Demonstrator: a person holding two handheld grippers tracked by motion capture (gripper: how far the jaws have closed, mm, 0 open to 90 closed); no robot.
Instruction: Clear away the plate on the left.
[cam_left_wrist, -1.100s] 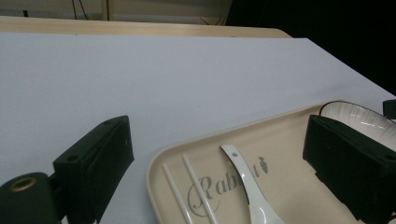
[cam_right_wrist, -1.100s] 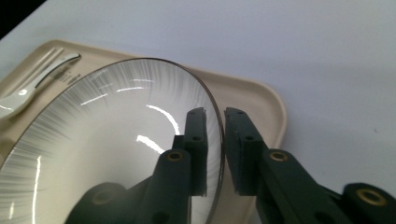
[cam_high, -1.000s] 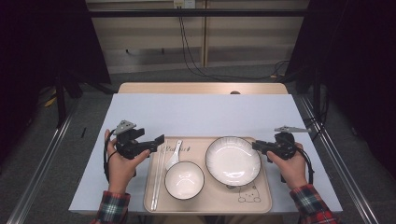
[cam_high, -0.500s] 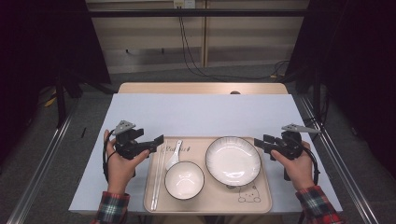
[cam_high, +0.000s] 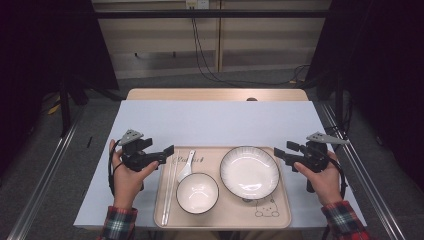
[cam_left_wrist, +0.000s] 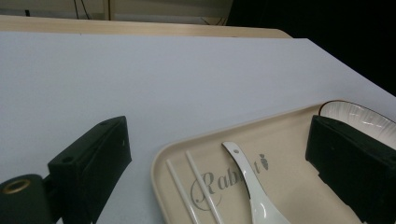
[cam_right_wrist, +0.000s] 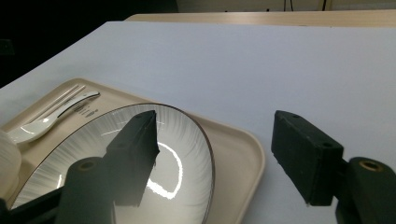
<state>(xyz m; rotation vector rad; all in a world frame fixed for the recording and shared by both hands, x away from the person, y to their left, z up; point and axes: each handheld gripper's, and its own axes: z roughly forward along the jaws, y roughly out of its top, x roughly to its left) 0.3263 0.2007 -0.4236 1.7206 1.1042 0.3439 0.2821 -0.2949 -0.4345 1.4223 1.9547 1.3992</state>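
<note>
Plate: left gripper view, cut by right edge; partly behind own jaw
Spoon: bowl end cut by bottom edge
Chopsticks: lower ends cut off
Bowl: right gripper view, sliver at left edge
Tray print: too small to read

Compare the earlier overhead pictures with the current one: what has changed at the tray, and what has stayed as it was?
The right gripper has just been opening its jaws and has drawn slightly back from the tray; nothing is between them. The left gripper stays open at the tray's left edge. The plate, bowl, spoon and chopsticks lie unmoved.
</note>
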